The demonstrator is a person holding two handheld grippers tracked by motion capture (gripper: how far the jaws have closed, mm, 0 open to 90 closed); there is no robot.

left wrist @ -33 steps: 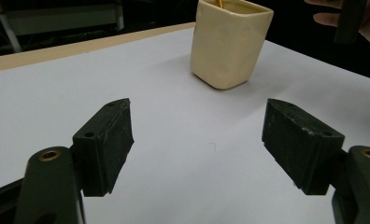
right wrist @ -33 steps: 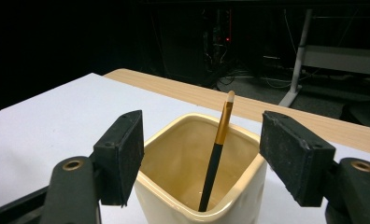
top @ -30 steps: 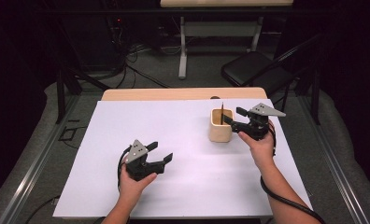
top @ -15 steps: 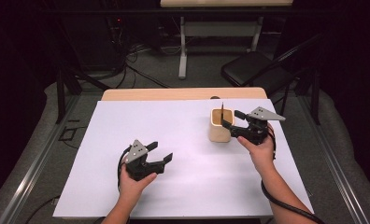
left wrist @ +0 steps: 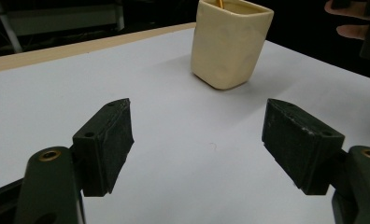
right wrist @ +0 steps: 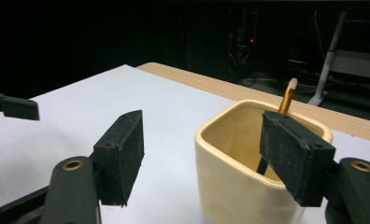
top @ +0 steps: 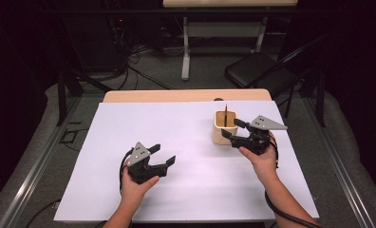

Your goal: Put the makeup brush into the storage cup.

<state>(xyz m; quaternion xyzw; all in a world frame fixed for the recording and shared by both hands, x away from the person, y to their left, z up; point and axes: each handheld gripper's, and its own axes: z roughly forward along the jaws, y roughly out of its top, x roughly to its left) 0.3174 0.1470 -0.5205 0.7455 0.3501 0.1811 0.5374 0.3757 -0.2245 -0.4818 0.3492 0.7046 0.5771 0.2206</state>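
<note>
One cream square cup (right wrist: 241,170), glossy, rounded corners, gold-handled stick (right wrist: 287,96) inside

We saw a cream cup (right wrist: 239,163), glazed ceramic by the look, smooth with a soft sheen. Pen (right wrist: 287,96) in it had a metallic gold finish. Jaw pads were matt black, slightly rough. Table (top: 186,96) edge looked wood, under a matt white sheet (top: 176,128).
</note>
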